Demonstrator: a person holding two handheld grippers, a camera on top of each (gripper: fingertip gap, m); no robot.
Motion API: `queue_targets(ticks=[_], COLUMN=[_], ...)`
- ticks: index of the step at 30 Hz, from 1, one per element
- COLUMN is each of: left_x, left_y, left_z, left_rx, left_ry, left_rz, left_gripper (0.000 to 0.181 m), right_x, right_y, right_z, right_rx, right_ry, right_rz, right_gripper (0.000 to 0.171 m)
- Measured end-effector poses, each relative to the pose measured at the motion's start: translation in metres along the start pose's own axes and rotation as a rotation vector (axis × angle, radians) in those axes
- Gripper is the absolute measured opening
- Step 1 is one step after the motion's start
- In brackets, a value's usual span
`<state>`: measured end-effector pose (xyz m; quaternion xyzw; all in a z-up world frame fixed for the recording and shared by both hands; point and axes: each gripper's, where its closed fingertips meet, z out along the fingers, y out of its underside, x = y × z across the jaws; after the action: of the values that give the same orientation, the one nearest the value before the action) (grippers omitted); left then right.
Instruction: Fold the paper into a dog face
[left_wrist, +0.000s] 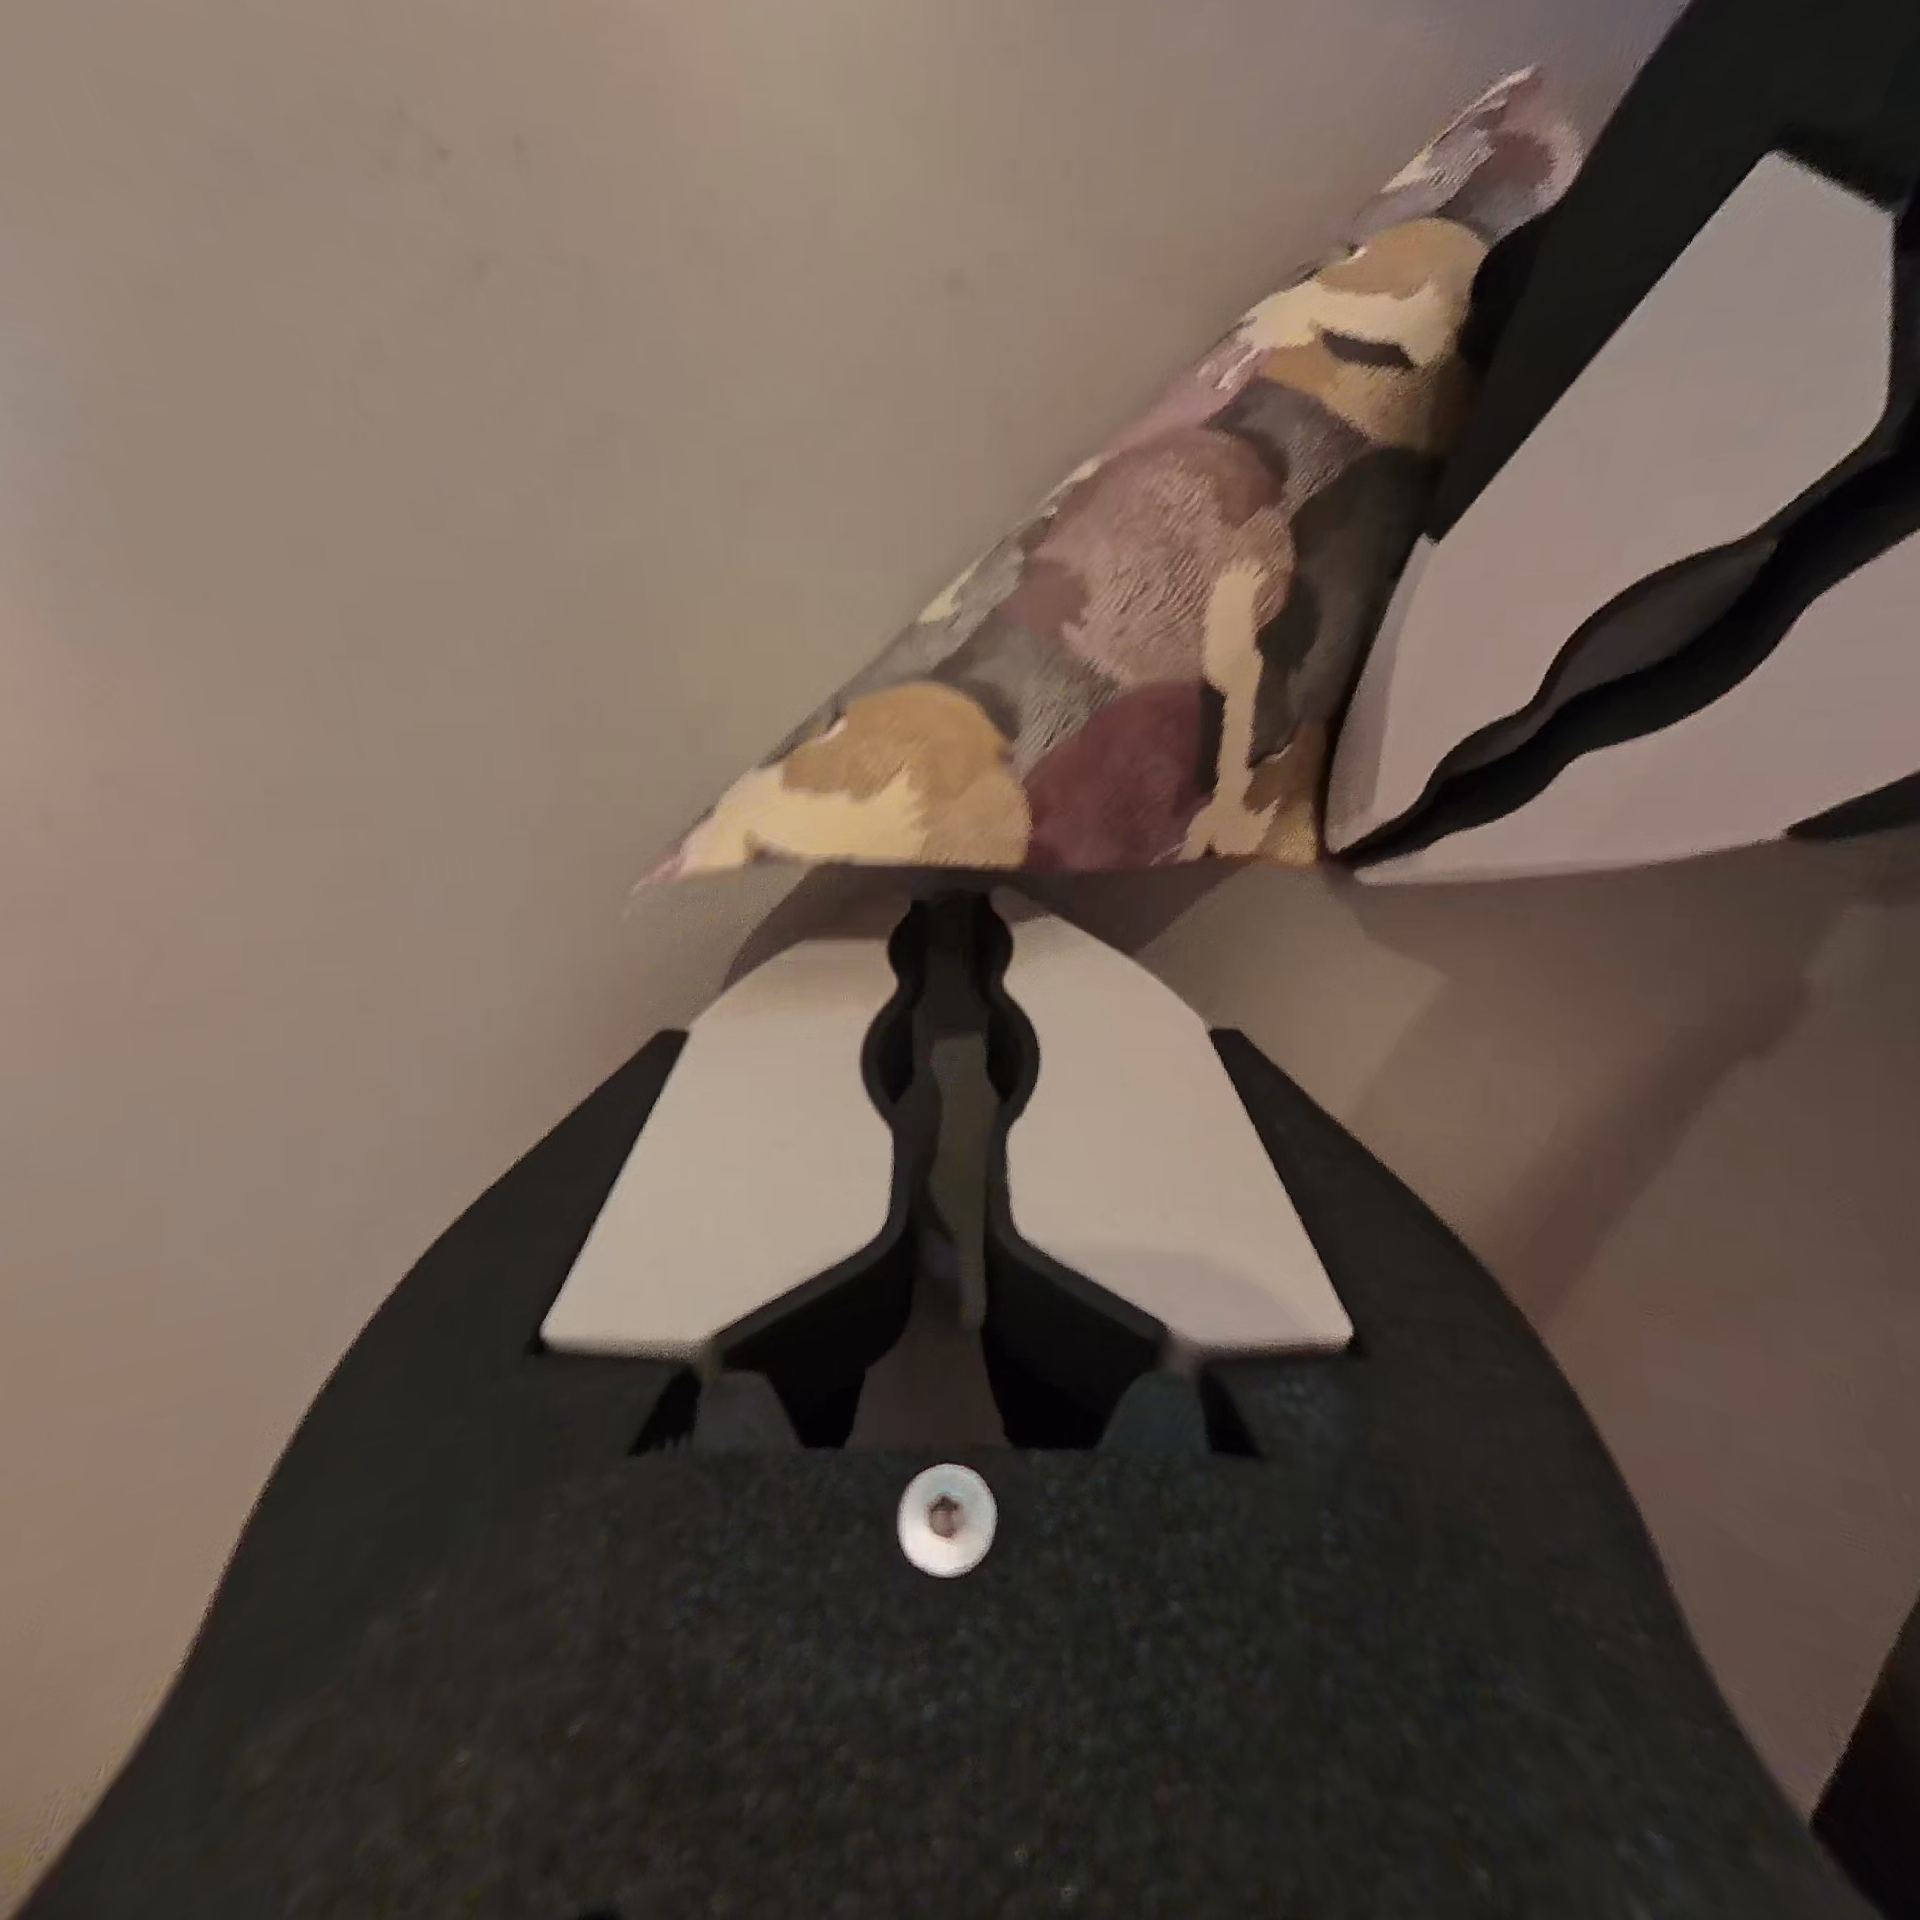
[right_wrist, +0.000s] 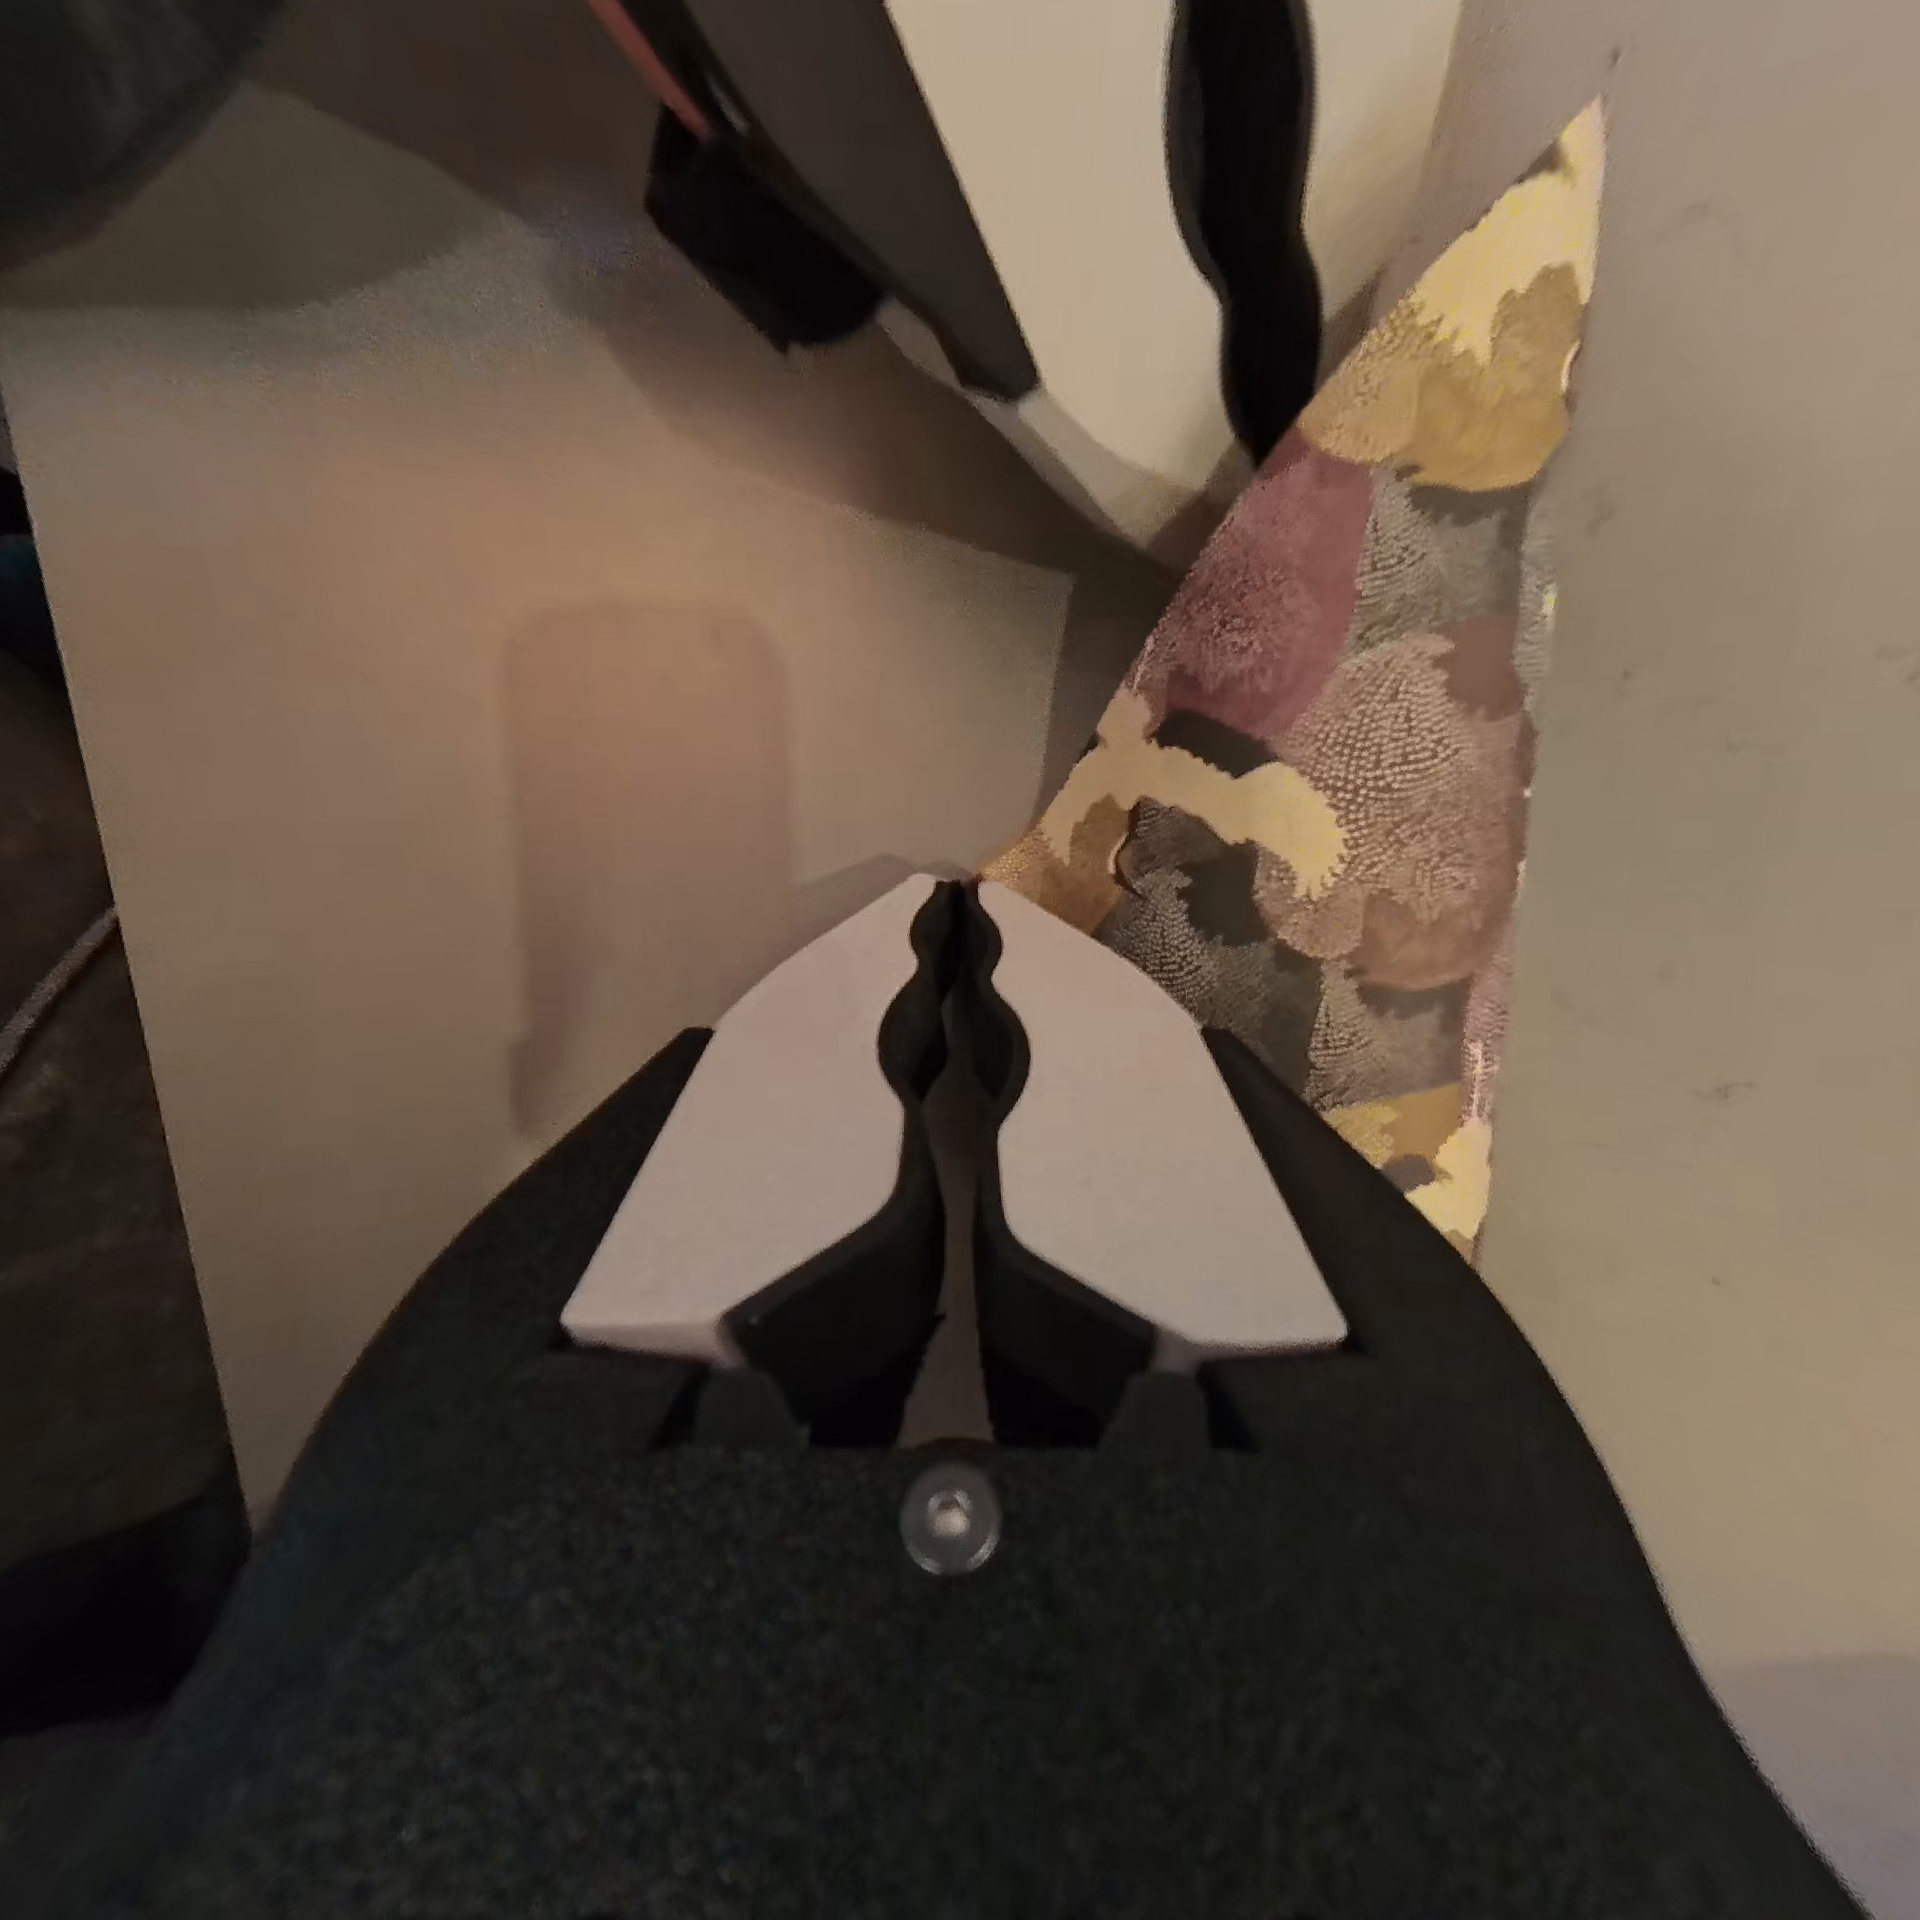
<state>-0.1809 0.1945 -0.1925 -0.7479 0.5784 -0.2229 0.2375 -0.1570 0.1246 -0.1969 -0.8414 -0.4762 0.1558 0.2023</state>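
The paper (left_wrist: 1122, 644), printed in plum, grey, ochre and cream patches, is folded into a triangle and rests on the pale counter (left_wrist: 364, 468), its long folded edge running diagonally in my left wrist view. My left claw (left_wrist: 951, 914) has its two black fingers drawn together at the tips, which sit right at the paper's lower edge, near its left corner; I cannot tell whether the tips pinch that edge or only press against it. My right claw (right_wrist: 961, 894) also has its fingers closed together, with the tips meeting just at one pointed corner of the paper (right_wrist: 1340, 727); there too the pictures do not settle whether the corner is gripped or merely touched. In the left wrist view my right claw (left_wrist: 1340, 847) comes in from the upper right, its tips down at the paper's lower right corner. In the right wrist view my left claw (right_wrist: 1257, 436) descends from the top, its tip touching the paper's edge. The counter's surface (right_wrist: 364, 675) is plain and cream-grey, and beyond its left edge lies something dark that is too blurred to identify.
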Motion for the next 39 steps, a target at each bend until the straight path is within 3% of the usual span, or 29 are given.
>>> queue_targets(ticks=[6, 13, 19, 28, 34, 39], left_x=[-0.001, 0.016, 0.01, 0.016, 0.022, 0.009], left_y=[0.009, -0.047, -0.056, -0.045, -0.051, -0.048], left_z=[-0.032, -0.048, -0.03, -0.023, -0.01, 0.003], left_rx=[0.063, 0.301, 0.241, 0.216, 0.216, 0.171], left_ry=[-0.046, 0.01, -0.054, -0.012, 0.032, -0.04], left_rz=[-0.071, -0.174, -0.091, -0.058, -0.112, -0.131], left_gripper=[0.001, 0.0, 0.0, 0.0, 0.0, 0.0], right_x=[0.0, 0.0, 0.0, 0.0, 0.0, 0.0], right_y=[-0.001, -0.001, -0.002, -0.003, -0.003, -0.003], right_z=[0.0, -0.001, -0.001, -0.001, -0.001, -0.001], right_rx=[-0.009, 0.018, -0.003, -0.001, 0.016, 0.02], right_ry=[0.019, 0.003, 0.018, 0.006, 0.001, -0.001], right_rz=[0.017, 0.039, -0.007, -0.012, 0.002, 0.002], right_gripper=[0.0, 0.0, 0.0, 0.0, 0.0, 0.0])
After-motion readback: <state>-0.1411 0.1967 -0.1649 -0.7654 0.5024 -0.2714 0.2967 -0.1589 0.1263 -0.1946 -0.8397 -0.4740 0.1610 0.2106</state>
